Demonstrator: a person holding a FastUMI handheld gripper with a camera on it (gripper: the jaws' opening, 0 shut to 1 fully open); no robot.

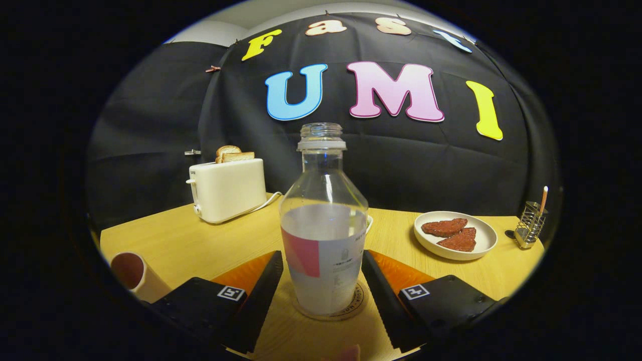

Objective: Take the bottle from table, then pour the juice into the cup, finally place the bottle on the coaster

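A pale wooden desk (200, 240) stands before a black cloth wall, and on it we see the things of the task laid out. Straight ahead of us the bottle (323, 225) stands upright and uncapped on a round coaster (351, 307), whose rim peeks out from under the bottle's base. The bottle is clear, with a label around its lower half, and a whitish juice fills it to about the shoulder. Our gripper (323, 296) has its jaws apart, one on either side of the bottle's lower part; the left one lies very close to the label, the right one likewise, but we cannot tell whether either presses on it. Off to the left, near the desk's edge and beside the left jaw, a cup (135, 275) lies tilted toward us with its dark inside showing. Farther back on the left a white toaster (228, 189) holds two slices of bread. To the right, beyond the right jaw, a white plate (454, 251) carries two reddish-brown pieces, and a small wire holder (530, 225) stands past it.
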